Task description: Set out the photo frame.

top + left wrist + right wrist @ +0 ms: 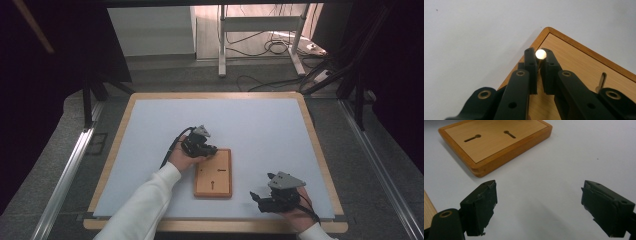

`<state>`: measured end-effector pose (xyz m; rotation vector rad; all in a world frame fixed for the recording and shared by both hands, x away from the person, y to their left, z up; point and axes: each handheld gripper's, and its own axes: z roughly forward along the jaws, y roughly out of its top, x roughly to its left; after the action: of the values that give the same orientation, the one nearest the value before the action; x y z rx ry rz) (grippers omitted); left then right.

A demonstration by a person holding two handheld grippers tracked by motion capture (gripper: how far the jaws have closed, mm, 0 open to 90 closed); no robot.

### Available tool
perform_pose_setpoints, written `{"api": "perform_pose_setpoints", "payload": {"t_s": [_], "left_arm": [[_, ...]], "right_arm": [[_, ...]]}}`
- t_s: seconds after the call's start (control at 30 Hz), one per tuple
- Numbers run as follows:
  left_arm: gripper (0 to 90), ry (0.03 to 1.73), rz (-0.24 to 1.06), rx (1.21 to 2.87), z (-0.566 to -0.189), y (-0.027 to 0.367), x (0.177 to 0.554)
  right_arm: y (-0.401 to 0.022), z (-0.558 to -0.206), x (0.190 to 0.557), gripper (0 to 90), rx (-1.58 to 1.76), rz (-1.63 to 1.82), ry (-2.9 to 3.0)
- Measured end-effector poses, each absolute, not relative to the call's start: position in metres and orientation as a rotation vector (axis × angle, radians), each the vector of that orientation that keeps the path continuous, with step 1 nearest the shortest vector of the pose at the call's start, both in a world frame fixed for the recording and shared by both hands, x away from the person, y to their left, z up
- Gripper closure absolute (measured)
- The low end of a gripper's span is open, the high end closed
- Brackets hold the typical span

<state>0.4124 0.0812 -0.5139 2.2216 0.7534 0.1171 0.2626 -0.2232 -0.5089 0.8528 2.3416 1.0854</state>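
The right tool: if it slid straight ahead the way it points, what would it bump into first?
Probably the wooden board, ahead and slightly left of the open right tool. Bare white table surface lies between.

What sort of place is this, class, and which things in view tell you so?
Probably a lab or recording workspace: a framed table with a white mat, loose cables on the floor behind it, and a metal stand beyond.

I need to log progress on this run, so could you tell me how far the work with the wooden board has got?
Nothing looks finished: both keyhole slots in the wooden board show empty. In hand, the left gripper is shut on a small round-headed metal pin above the board's corner. The right gripper waits open over the white mat, holding nothing. Left, probably: seating the pin in the board.
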Motion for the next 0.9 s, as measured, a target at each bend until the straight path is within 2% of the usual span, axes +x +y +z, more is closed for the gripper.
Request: {"api": "perform_pose_setpoints", "payload": {"t_s": [0.63, 0.9], "left_arm": [[83.7, 0.748, 0.038, 2.232, -0.513, 0.084, 0.421], [83.7, 0.750, 0.003, 2.229, -0.513, 0.086, 0.425]], "right_arm": [[-0.188, -0.514, 0.252, 11.8, 0.711, 1.052, 2.417], [-0.167, -0.515, 0.253, 8.1, 0.648, 0.973, 2.404]]}}
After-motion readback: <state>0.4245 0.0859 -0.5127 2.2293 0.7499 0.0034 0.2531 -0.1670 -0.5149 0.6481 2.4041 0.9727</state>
